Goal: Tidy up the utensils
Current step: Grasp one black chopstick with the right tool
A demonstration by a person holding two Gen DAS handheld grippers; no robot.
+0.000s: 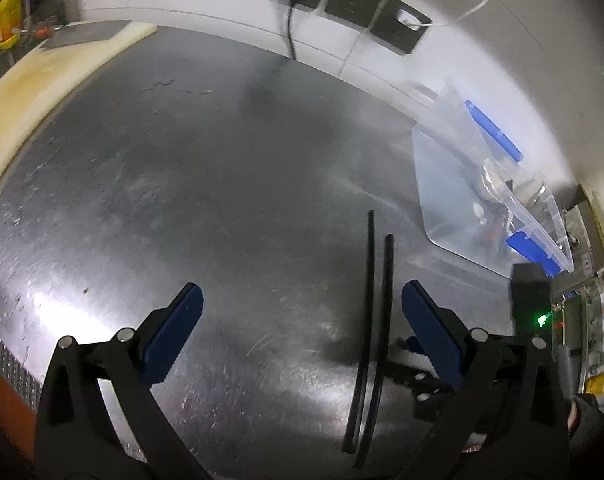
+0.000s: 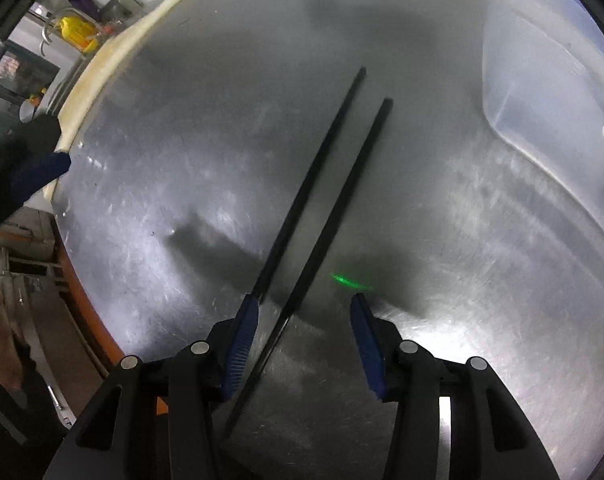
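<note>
Two black chopsticks (image 2: 322, 196) lie side by side on the steel table (image 2: 182, 168), one running between the spread fingers of the right gripper (image 2: 304, 320), left gripper (image 1: 302, 316) likewise spread.

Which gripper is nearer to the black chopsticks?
Right. The right gripper has its open jaws around the near ends of the black chopsticks; the left gripper hangs open beside them, not touching.

Left gripper (image 1: 302, 320) hovering with jaws spread wide, right gripper (image 2: 304, 322) reaching low, jaws parted, nothing clamped between either pair
</note>
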